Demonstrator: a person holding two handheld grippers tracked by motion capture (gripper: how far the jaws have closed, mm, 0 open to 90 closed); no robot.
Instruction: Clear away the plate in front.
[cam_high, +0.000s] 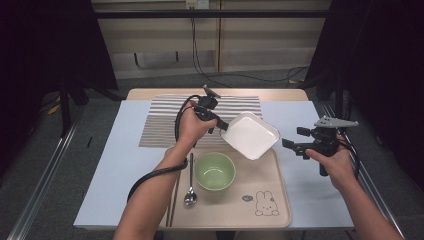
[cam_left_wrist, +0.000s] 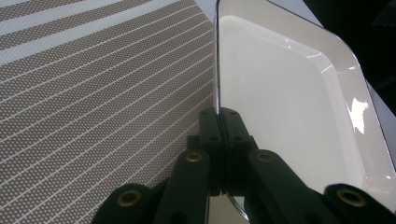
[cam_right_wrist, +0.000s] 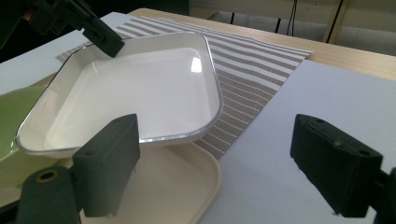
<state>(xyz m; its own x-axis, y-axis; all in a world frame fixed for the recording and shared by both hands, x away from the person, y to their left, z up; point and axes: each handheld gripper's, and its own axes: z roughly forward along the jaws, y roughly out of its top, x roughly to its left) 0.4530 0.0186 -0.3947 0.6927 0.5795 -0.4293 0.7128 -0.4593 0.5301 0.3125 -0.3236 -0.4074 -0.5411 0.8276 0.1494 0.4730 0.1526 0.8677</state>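
Observation:
A white square plate hangs tilted above the far right corner of a beige tray. My left gripper is shut on its left rim. In the left gripper view the two jaws of my left gripper meet on the thin edge of the plate. My right gripper stands open to the right of the plate, apart from it, with nothing between its jaws. In the right gripper view the plate lies ahead and left of my right gripper, and the left gripper pinches its far corner.
On the tray sit a green bowl, a spoon and chopsticks along its left side. A striped placemat lies behind the tray. The white table top stretches to the right under my right hand.

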